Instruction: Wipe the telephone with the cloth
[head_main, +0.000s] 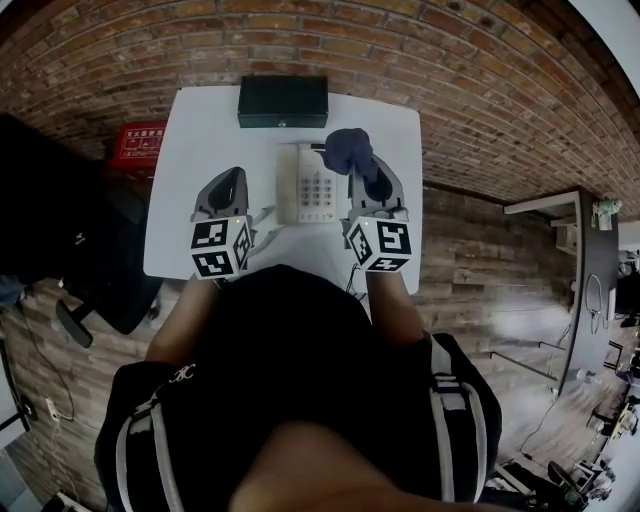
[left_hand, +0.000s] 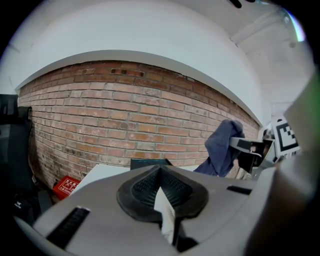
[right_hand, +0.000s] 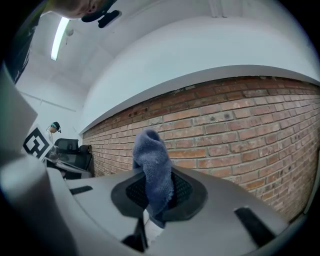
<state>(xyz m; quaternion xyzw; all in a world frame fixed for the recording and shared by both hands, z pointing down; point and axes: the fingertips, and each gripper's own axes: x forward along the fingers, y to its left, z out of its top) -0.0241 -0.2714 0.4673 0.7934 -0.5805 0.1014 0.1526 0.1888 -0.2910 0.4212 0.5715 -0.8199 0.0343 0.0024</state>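
Telephone (head_main: 312, 186) lies mid-way across the table (head_main: 200, 130), long axis running away from the person, between both grippers. Cloth (head_main: 349, 150) hangs by its far right corner, pinched in the right gripper (head_main: 366, 178), the nearer one; left gripper (head_main: 228, 192) jaws together, empty. Both gripper views tilt up at the brick wall (right_hand: 240, 125); only the head view shows the telephone.

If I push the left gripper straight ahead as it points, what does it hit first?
Probably the black box, centred straight ahead of the left gripper. The gripper seems tilted upward, so it may clear the box and reach the brick wall; depth is unclear.
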